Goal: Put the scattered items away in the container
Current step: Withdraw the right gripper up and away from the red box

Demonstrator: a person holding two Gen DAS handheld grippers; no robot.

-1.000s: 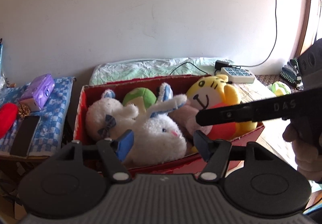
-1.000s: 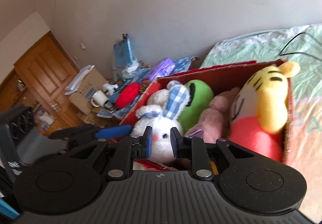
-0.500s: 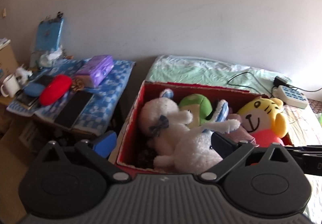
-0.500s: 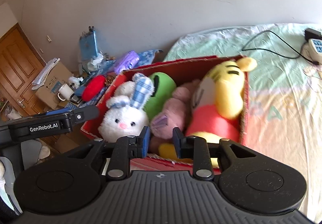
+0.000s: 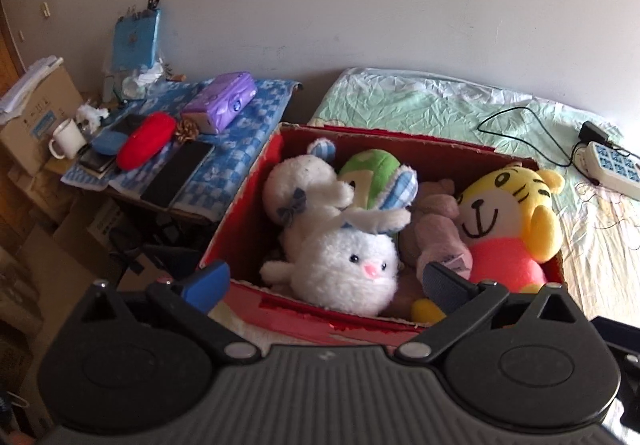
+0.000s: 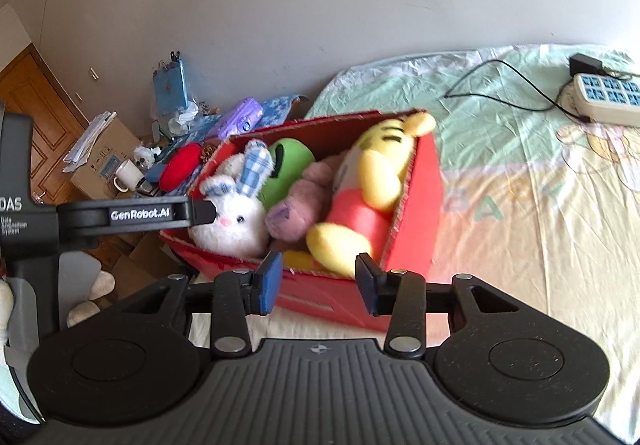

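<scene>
A red cardboard box [image 5: 256, 181] [image 6: 420, 205] stands on the bed and holds several plush toys: a white rabbit [image 5: 344, 265] [image 6: 232, 221], a green toy [image 5: 368, 173] [image 6: 288, 165], a pink toy [image 5: 436, 229] [image 6: 304, 201] and a yellow tiger [image 5: 508, 213] [image 6: 372, 173]. My left gripper [image 5: 324, 281] hangs wide open above the box's near edge, holding nothing. My right gripper [image 6: 316, 279] is back from the box's near wall, its jaws opening and empty. The left gripper's finger [image 6: 140, 215] crosses the right wrist view beside the rabbit.
A side table with a blue checked cloth [image 5: 240, 129] carries a purple tissue pack [image 5: 220, 105], a red case [image 5: 146, 139], a phone [image 5: 176, 173] and a white mug [image 5: 66, 139]. A power strip [image 6: 608, 101] and black cable [image 6: 508, 81] lie on the bedsheet. Cardboard boxes [image 5: 36, 117] stand left.
Both grippers pulled back and up from the box. The left jaws spread wide. The right jaws went from nearly shut to parted. The toys stay in the box.
</scene>
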